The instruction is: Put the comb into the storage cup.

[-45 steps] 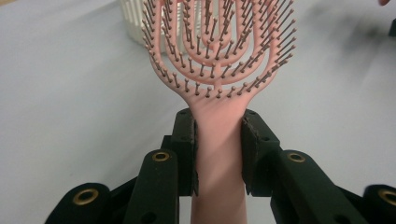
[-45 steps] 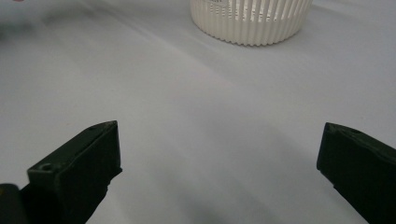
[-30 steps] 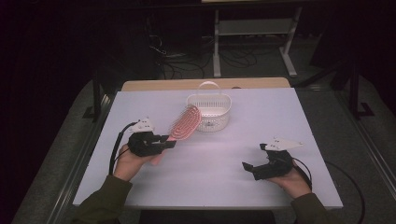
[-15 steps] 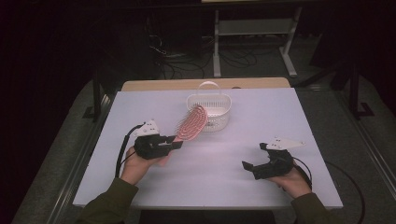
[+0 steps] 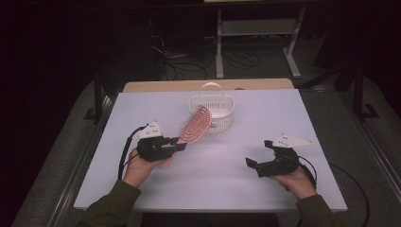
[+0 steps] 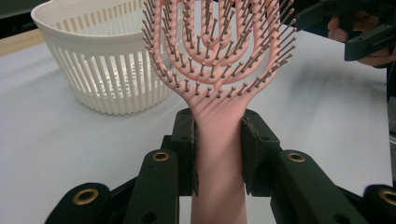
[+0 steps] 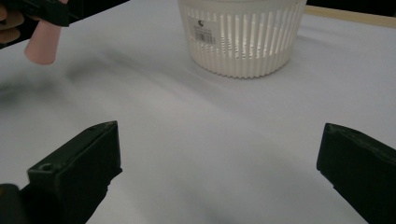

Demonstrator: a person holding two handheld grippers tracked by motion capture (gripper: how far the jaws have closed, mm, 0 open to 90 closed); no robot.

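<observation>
Two claws up, one loaded — my left claw [image 6: 218, 154] is clamped on the pink brush [image 6: 219, 70] by its handle, bristle head raised off the table and leaning toward the white basket [image 5: 212, 113] at about 1 o'clock from that hand. Right claw [image 7: 219, 172] is spread wide, nothing in it, idle at 4 o'clock of the basket. To do it well I'd carry the head over the rim, tip it down inside, then let go — keep clear of the hoop handle.
</observation>
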